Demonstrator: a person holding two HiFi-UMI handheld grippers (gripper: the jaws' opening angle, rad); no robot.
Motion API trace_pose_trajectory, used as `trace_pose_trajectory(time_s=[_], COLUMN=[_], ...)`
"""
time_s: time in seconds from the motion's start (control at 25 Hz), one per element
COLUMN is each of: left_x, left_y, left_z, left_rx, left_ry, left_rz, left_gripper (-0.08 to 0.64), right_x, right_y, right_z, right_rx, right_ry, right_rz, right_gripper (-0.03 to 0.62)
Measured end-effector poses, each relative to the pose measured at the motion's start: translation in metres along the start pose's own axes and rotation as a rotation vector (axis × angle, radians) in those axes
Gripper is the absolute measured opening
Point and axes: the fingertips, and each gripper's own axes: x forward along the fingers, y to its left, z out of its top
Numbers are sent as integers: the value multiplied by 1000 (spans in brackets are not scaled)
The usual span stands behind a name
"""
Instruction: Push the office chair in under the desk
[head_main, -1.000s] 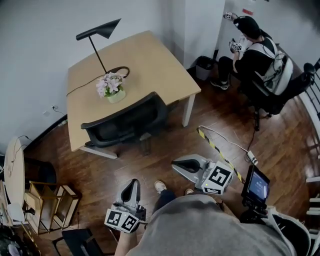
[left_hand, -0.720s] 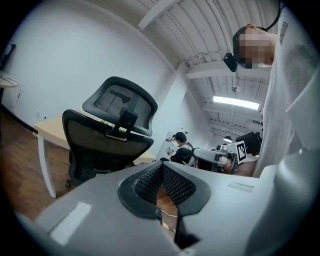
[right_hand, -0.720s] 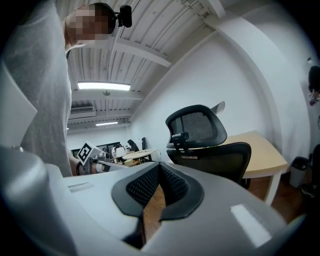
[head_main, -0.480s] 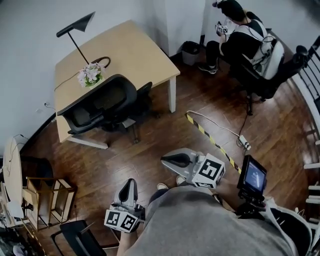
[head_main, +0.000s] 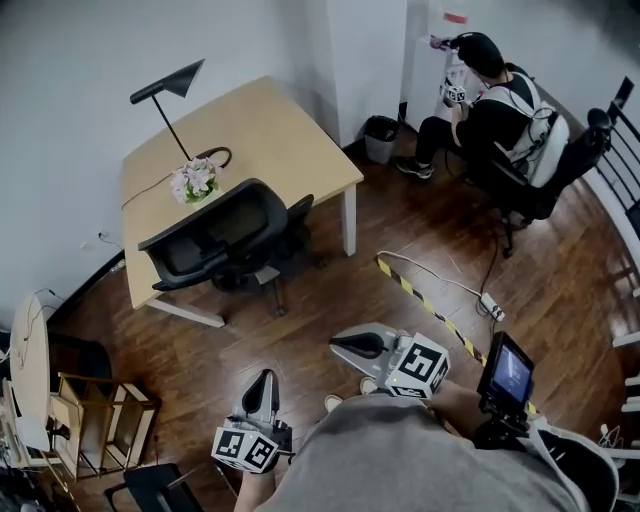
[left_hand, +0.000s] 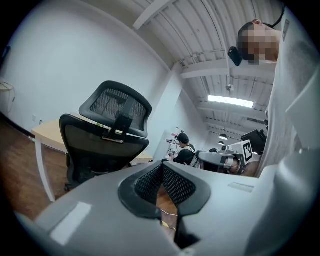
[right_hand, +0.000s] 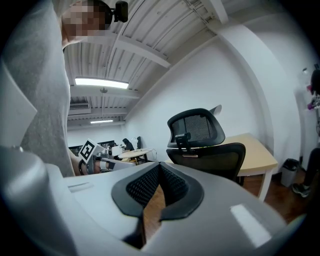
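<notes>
At the far left of the head view a low wooden rack (head_main: 95, 410) stands on the floor, away from the work. Next to the right is the desk (head_main: 290, 130), with a lamp (head_main: 168, 85) and a flower pot (head_main: 195, 183) near its back edge. The office chair (head_main: 222, 238) stands at the desk's near side. Its backrest lies along the edge and overlaps the top as I look down, with the base showing on the floor just in front.

I can't tell how far the seat reaches under. It would fit a chair already tucked in and left, or one that has a little farther to go.

My left gripper (head_main: 264, 385) hangs low by my body, well apart from the chair. Its fingers are pressed together with nothing between them. Its own view looks along them at the chair back (left_hand: 107, 132).

My right gripper (head_main: 345, 345) is likewise closed and empty, also well away from the chair. It too points at the chair (right_hand: 205, 145).

Neither gripper touches the chair, so any further push would first mean crossing the floor. I'd then set the closed tips against the backrest and drive it square toward the desk.

Farther right, a striped floor strip (head_main: 425, 300) runs across the boards, and a seated person (head_main: 495, 110) works by the wall.
</notes>
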Motion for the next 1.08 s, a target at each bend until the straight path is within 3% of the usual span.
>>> trace_pose_trajectory(time_s=[0.32,1.08], left_x=[1,-8], left_y=[2,18], left_z=[4,11], left_rx=[9,6], left_ry=[-1,-32], left_rz=[-22,17], left_gripper=[2,2], right_x=[3,20], right_y=[-1,0], right_z=[0,6], right_rx=[-8,-40], right_ry=[14,27], right_rz=[-24,-1], right_gripper=[6,5])
